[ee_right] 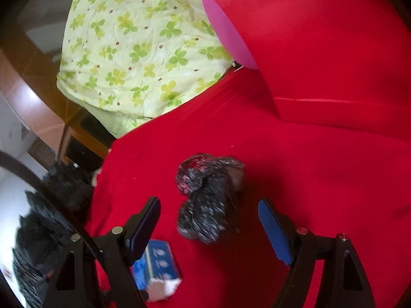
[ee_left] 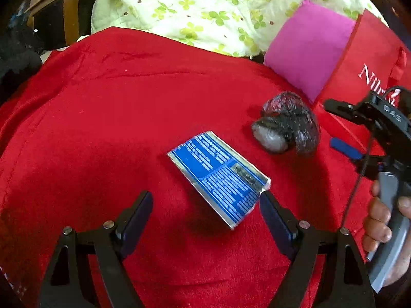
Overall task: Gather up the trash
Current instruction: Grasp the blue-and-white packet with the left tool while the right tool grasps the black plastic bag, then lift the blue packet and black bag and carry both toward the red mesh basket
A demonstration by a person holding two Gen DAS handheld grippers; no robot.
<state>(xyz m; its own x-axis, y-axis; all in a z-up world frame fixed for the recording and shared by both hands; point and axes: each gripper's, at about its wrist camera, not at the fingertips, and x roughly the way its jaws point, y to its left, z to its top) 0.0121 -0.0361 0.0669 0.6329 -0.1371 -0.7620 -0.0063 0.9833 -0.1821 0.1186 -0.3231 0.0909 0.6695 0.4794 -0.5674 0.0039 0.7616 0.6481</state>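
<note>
Two pieces of trash lie on a red cloth (ee_left: 102,128): a flat blue packet (ee_left: 218,177) with silver edges, and beside it a crumpled dark plastic wad (ee_left: 286,123). The packet lies just ahead of the left gripper (ee_left: 205,205), whose fingers stand wide apart and hold nothing; one corner of the packet sits right at the tip of its right-hand finger. The wad lies between and just ahead of the spread fingers of the right gripper (ee_right: 209,210), which is likewise empty. Behind the wad stands a red bag (ee_left: 370,59) with white lettering, probably the place for the trash, with a pink cushion (ee_left: 308,51) against it and a clover-print sheet (ee_left: 205,7) further back.

Likely faults from here:
- The packet is thin and flat against soft cloth; fingers closing on it may pinch the cloth as well, or slide over the packet and push it away.
- Contact at the packet's corner alone would probably spin it rather than grip it.
- The wad is light and springy; a shallow pinch may let it slip free.
- The two grippers work close together and could collide.
</note>
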